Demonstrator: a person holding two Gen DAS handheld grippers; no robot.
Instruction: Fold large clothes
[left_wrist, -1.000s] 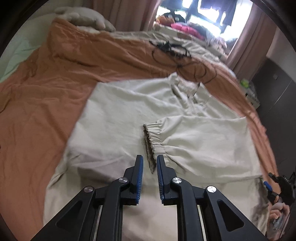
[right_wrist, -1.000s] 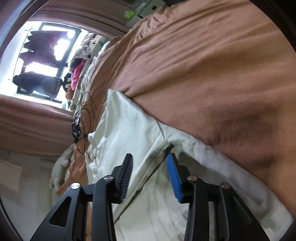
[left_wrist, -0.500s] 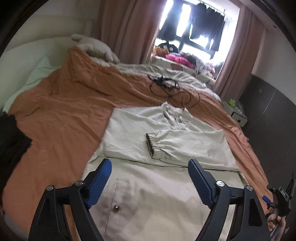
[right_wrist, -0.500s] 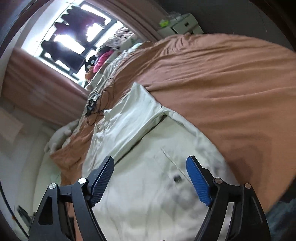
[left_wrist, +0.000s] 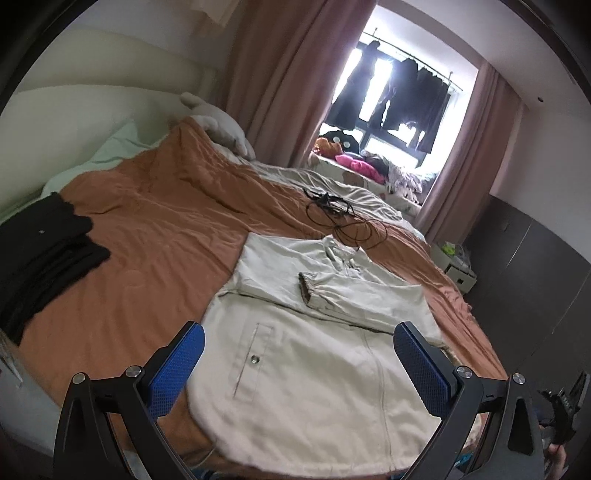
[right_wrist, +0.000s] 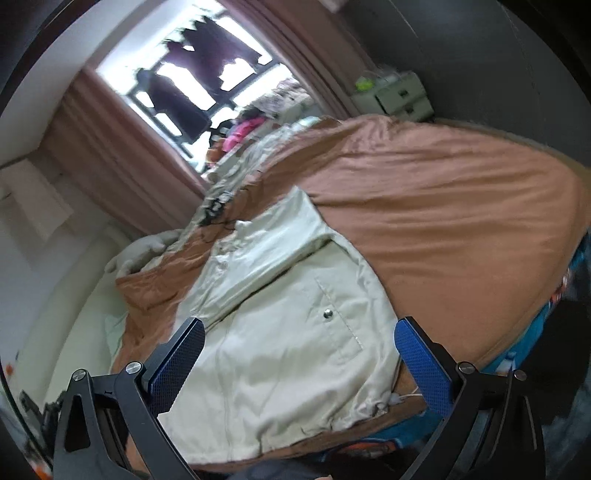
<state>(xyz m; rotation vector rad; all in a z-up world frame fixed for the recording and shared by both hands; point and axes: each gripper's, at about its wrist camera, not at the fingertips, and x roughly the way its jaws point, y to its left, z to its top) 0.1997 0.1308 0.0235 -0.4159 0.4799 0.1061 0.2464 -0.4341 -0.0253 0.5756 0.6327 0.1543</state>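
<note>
A large cream jacket (left_wrist: 314, 354) lies flat on the orange bedspread (left_wrist: 155, 258), both sleeves folded across its chest, one elastic cuff (left_wrist: 306, 290) near the middle. Its hem is toward me. My left gripper (left_wrist: 295, 365) is open and empty, held above the hem. The jacket also shows in the right wrist view (right_wrist: 280, 325), tilted, with a pocket snap (right_wrist: 327, 314). My right gripper (right_wrist: 295, 365) is open and empty above the jacket's lower part, touching nothing.
A stack of folded black clothes (left_wrist: 40, 251) sits on the bed at the left. Black cables (left_wrist: 340, 214) lie beyond the jacket's collar. A white pillow (left_wrist: 221, 125) is at the head. A small white drawer unit (left_wrist: 458, 266) stands by the dark wall.
My left gripper let go of the sleeve cuff, both grippers opened wide and pulled back and up from the jacket toward the foot of the bed.
</note>
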